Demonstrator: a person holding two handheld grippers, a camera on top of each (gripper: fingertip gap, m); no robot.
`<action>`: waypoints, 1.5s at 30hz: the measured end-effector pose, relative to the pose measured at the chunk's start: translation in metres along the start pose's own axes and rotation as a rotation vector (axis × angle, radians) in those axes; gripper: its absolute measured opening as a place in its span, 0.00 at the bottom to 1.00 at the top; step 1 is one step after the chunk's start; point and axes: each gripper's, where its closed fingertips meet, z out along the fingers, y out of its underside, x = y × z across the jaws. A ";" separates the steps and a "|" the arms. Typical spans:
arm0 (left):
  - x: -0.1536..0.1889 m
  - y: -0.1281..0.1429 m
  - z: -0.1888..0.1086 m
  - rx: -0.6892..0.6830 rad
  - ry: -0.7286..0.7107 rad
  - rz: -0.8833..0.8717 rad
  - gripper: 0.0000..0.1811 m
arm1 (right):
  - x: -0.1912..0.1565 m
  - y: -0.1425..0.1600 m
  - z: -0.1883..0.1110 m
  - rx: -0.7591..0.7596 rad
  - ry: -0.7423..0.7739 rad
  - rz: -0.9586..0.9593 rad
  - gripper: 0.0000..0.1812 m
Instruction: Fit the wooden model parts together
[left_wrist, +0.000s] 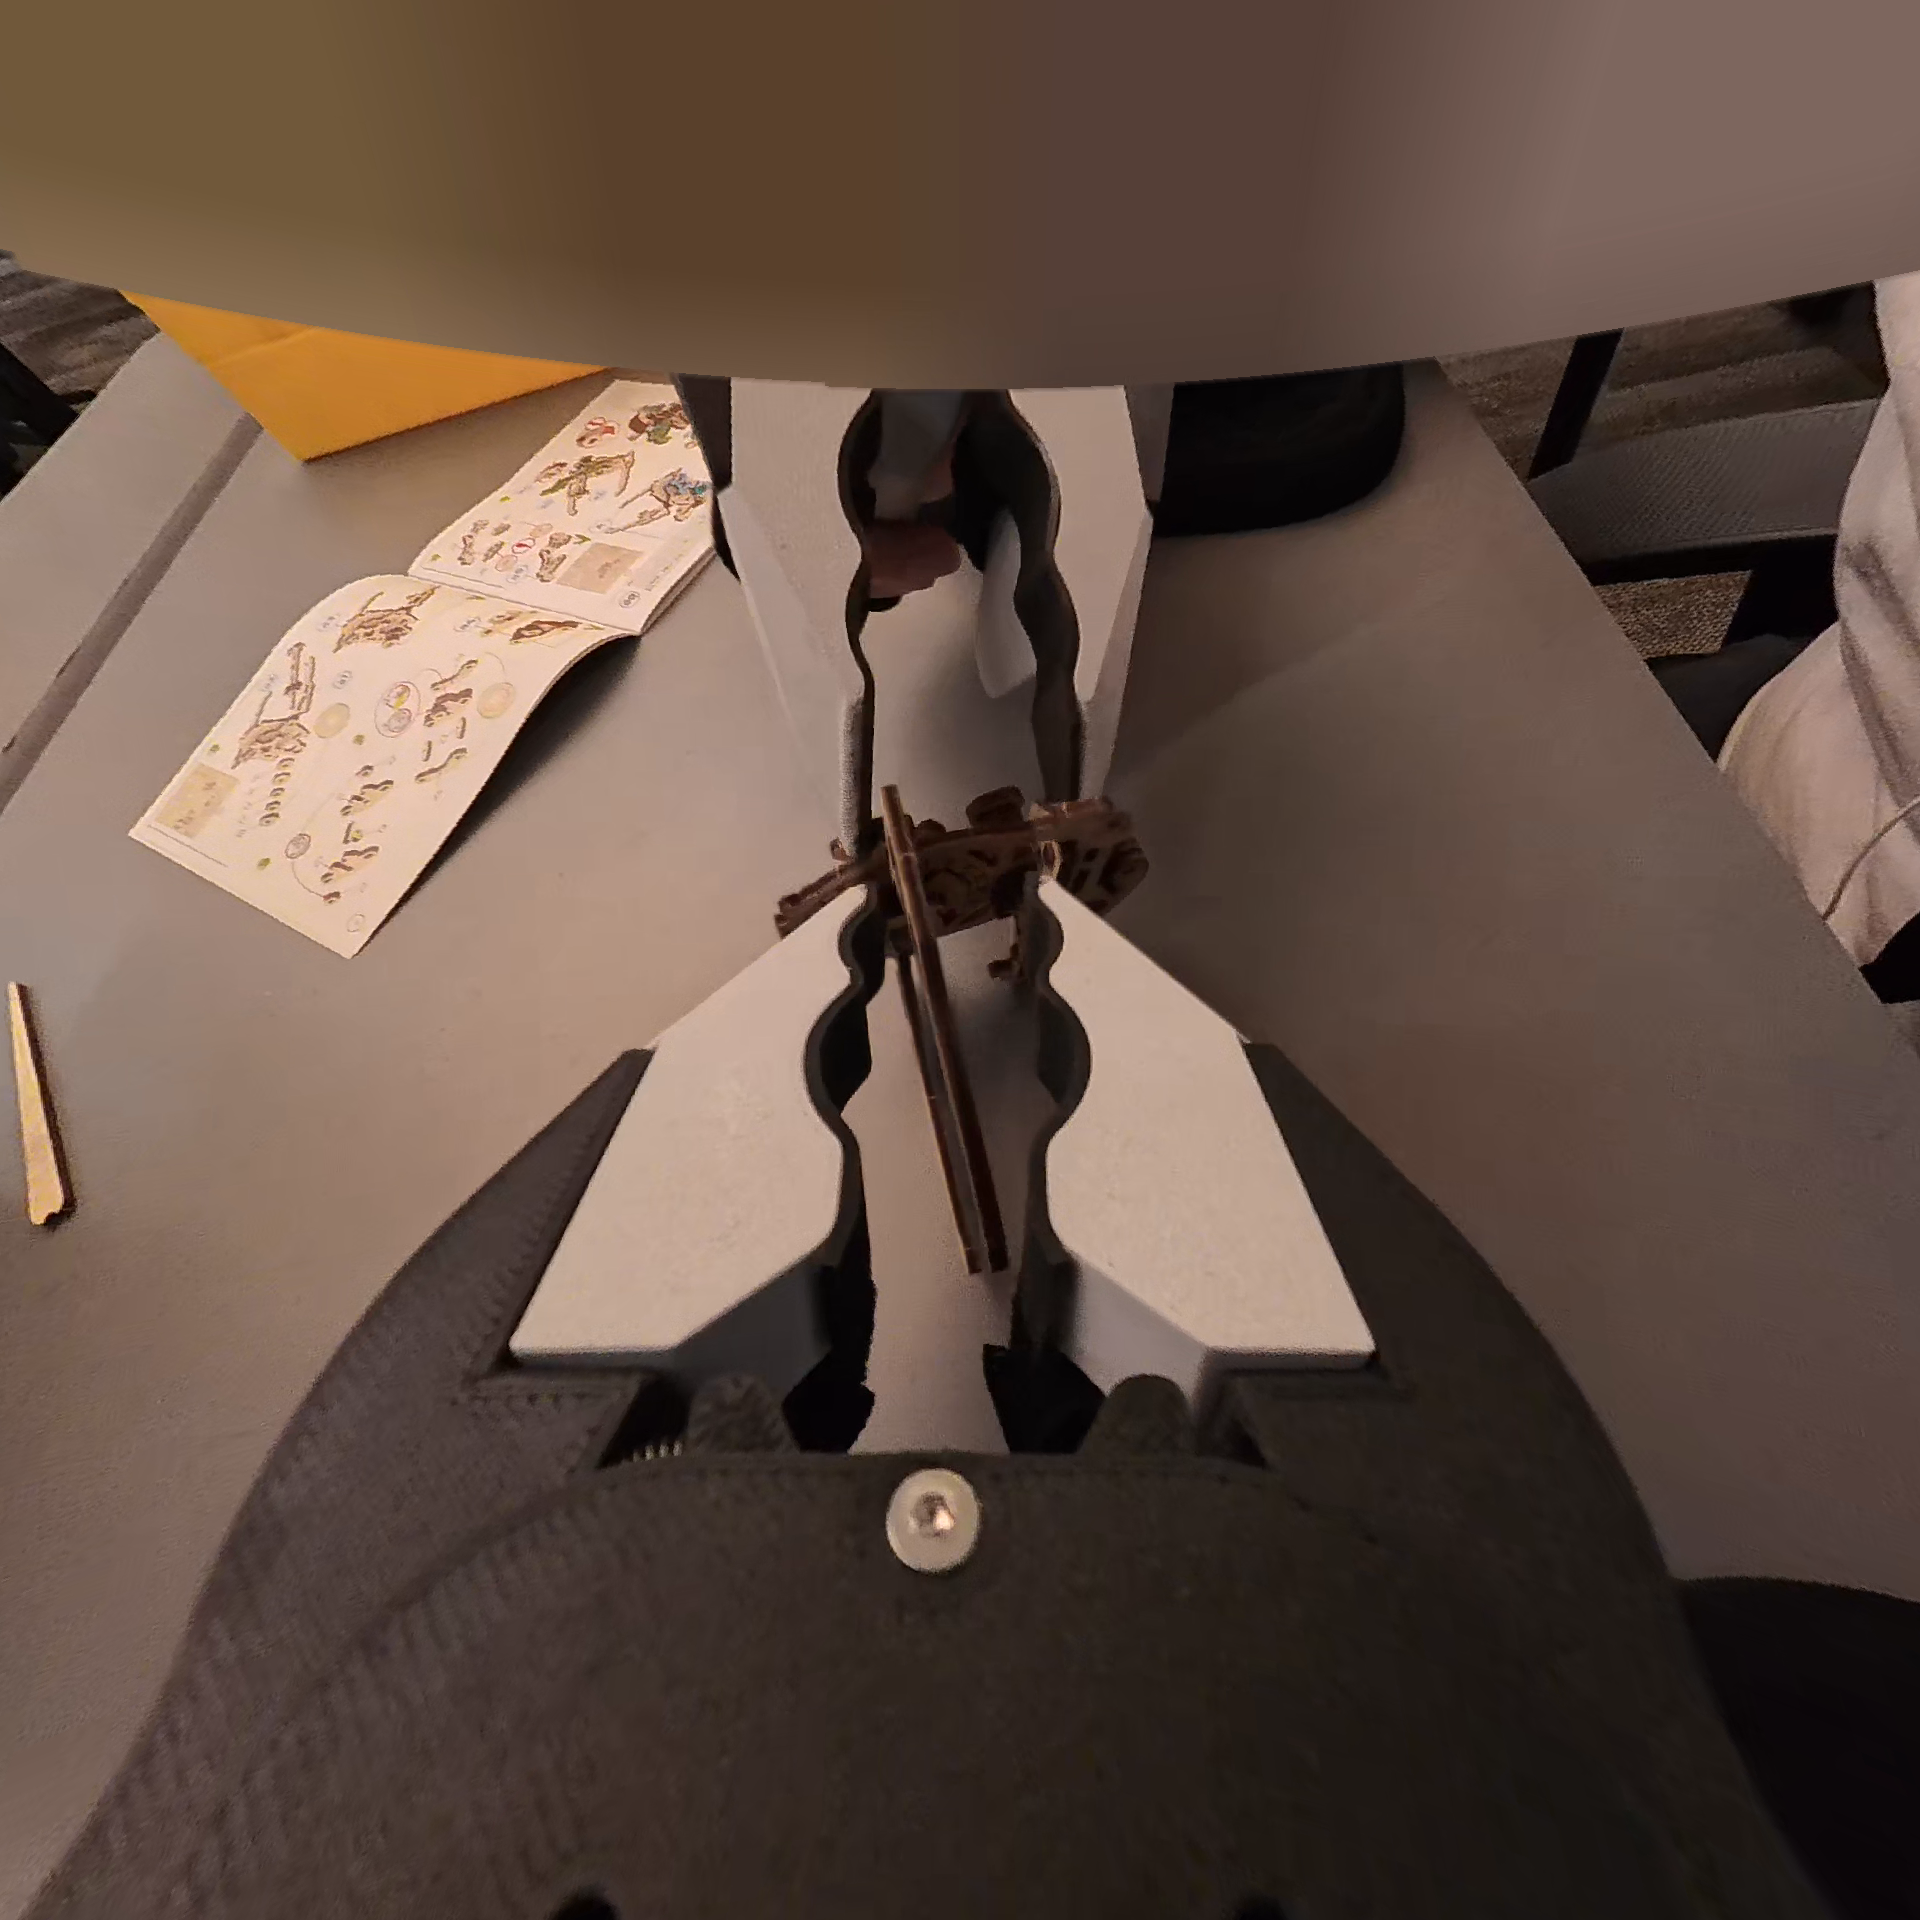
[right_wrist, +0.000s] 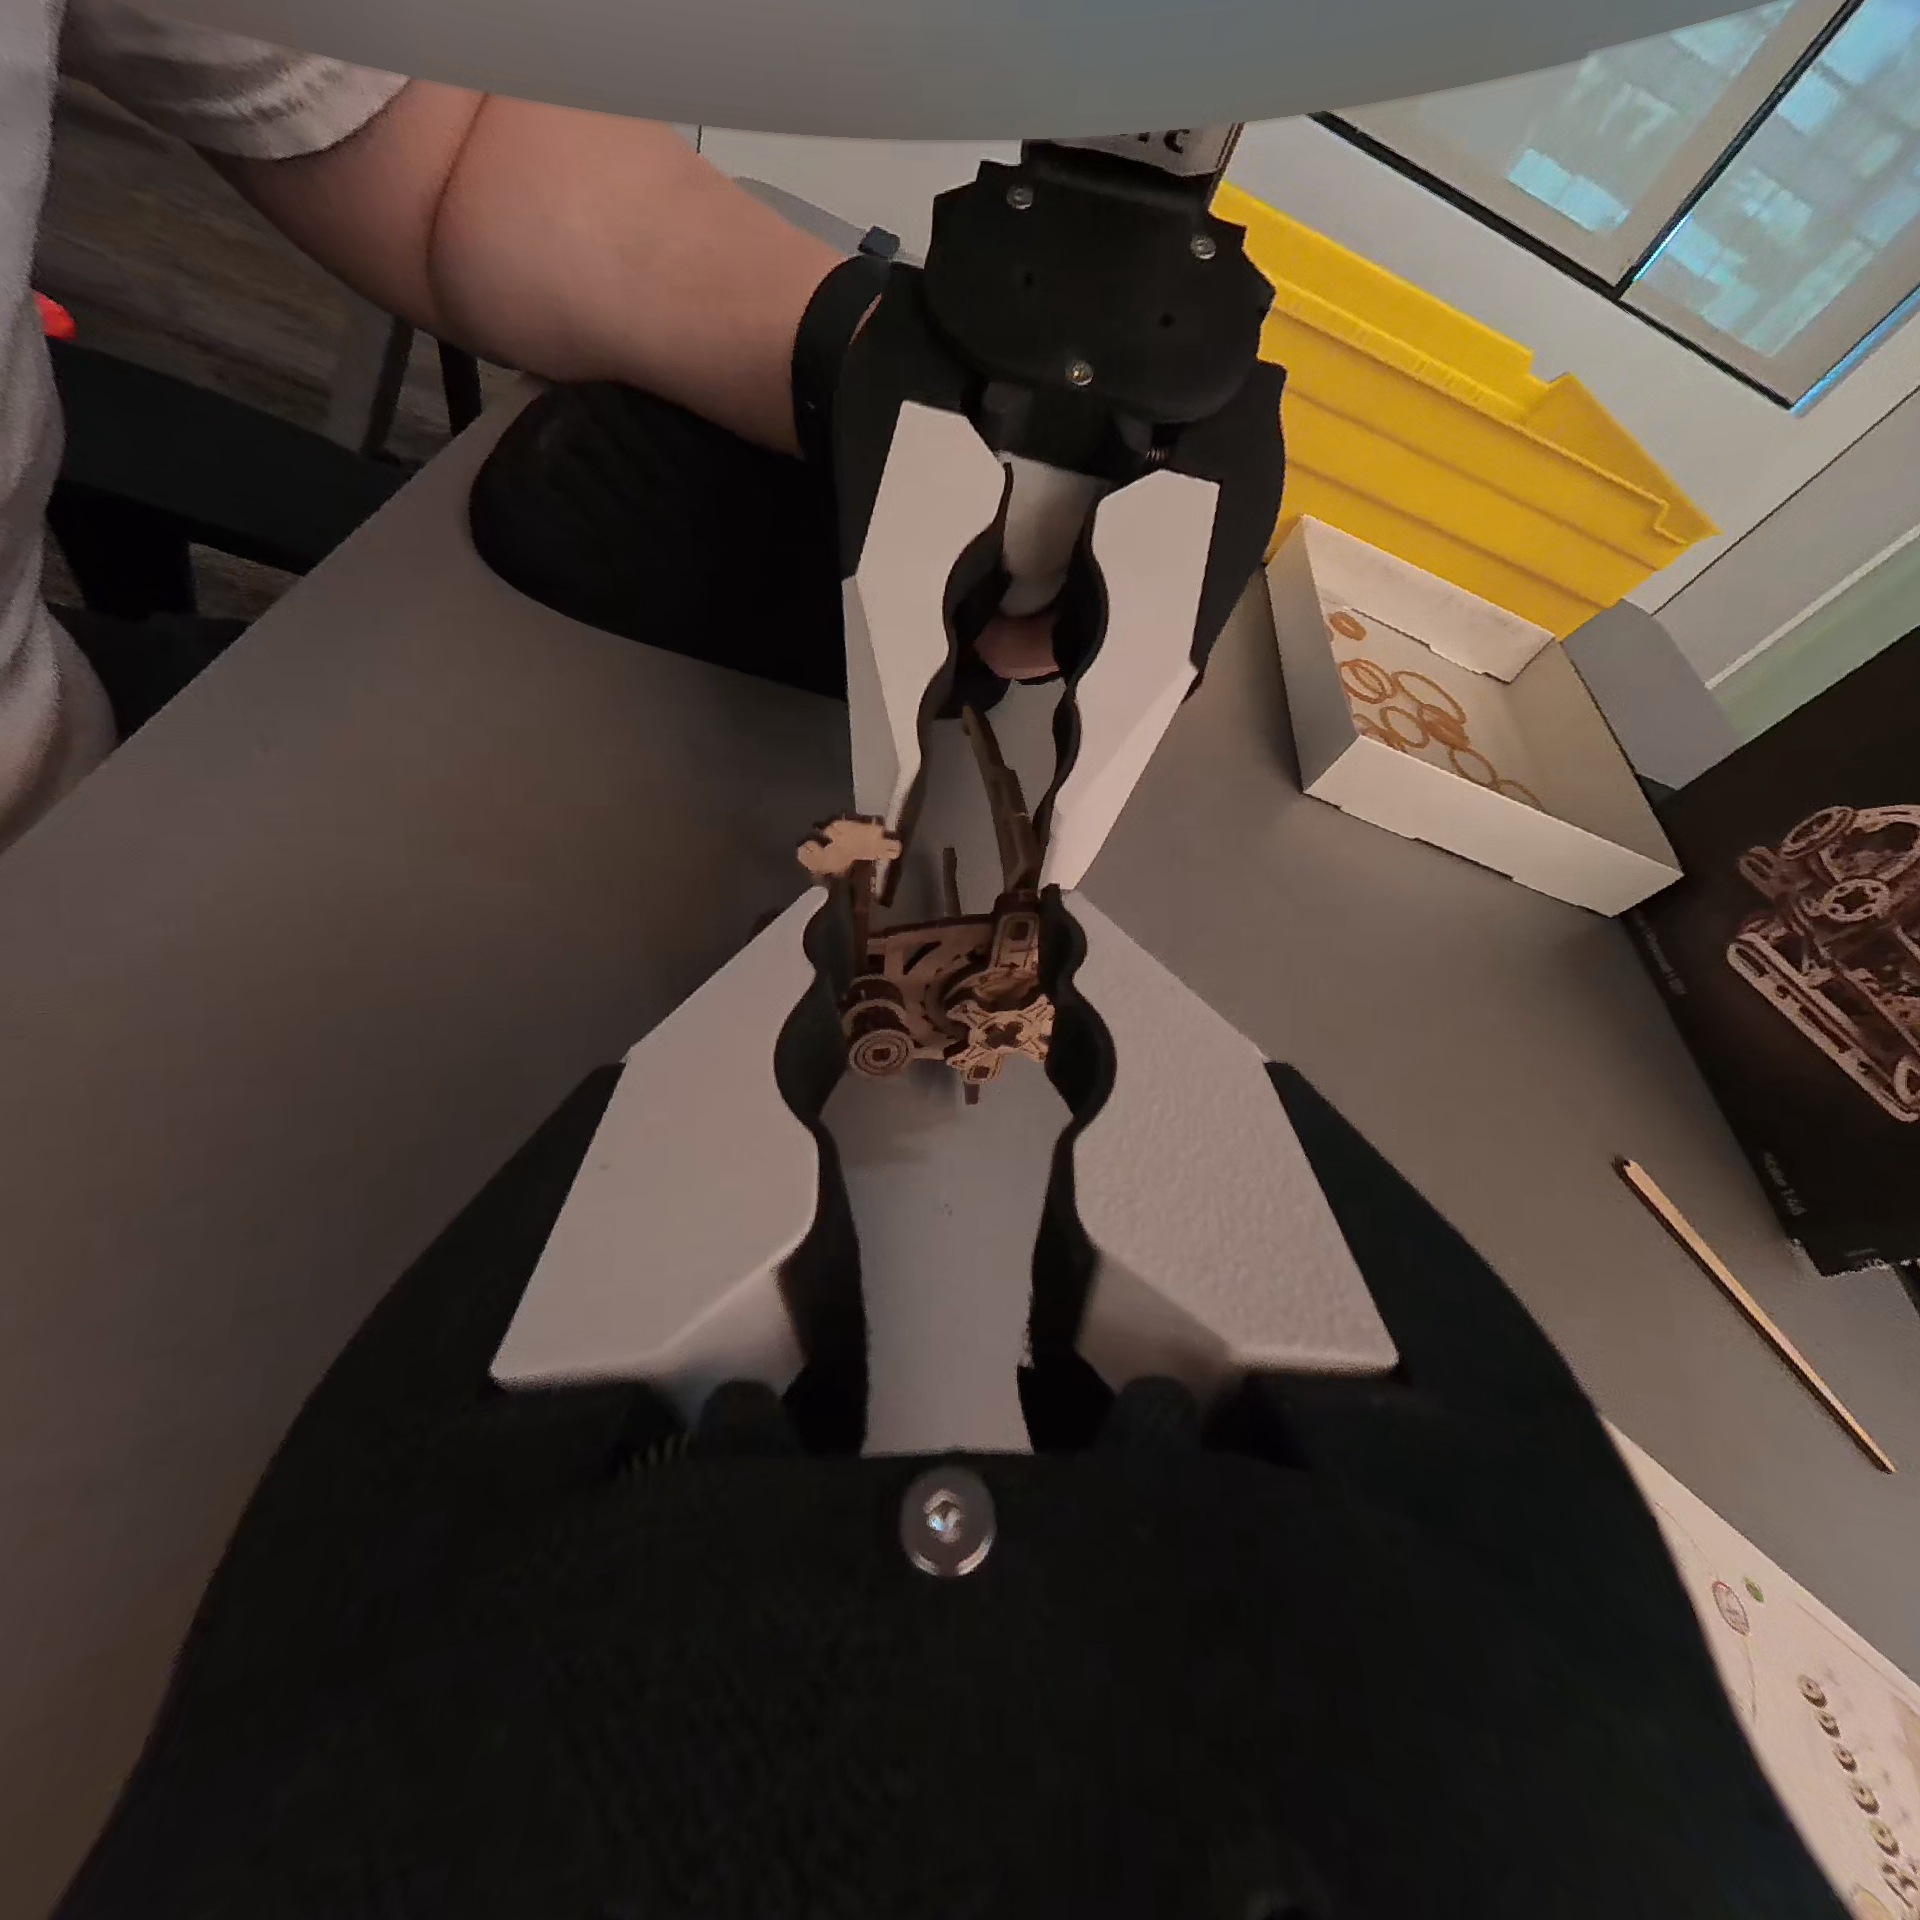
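My right gripper (right_wrist: 940, 914) is shut on a small wooden model assembly (right_wrist: 945, 997) with gears and cut-outs, its pads pressing both sides. My left gripper (left_wrist: 956, 904) faces it tip to tip. It is shut on a flat layered wooden part (left_wrist: 940, 1049), seen edge-on, which runs back between its fingers. The front end of that part meets the assembly (left_wrist: 1039, 862) at the fingertips. In the left wrist view the right gripper (left_wrist: 966, 805) comes in from above. In the right wrist view the left gripper (right_wrist: 971, 831) does the same with the flat part (right_wrist: 1003, 790). Both are held above the grey table (left_wrist: 312, 1143).
An open instruction booklet (left_wrist: 416, 675) and a yellow bin (right_wrist: 1455, 416) lie beyond. A thin wooden stick (right_wrist: 1756, 1309) lies on the table. A white tray of wooden rings (right_wrist: 1455, 727) and a dark product box (right_wrist: 1818, 987) stand to the right. A person's forearm (right_wrist: 571, 260) reaches in.
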 end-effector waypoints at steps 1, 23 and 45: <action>0.000 0.000 0.000 -0.003 0.000 0.005 0.13 | 0.000 0.000 0.001 0.002 0.000 0.002 0.19; 0.005 0.000 0.001 0.000 0.025 0.023 0.12 | -0.010 0.002 0.000 -0.026 -0.032 -0.053 0.21; 0.010 -0.001 0.001 -0.025 -0.006 0.103 0.08 | -0.016 -0.002 0.000 -0.048 -0.015 -0.123 0.20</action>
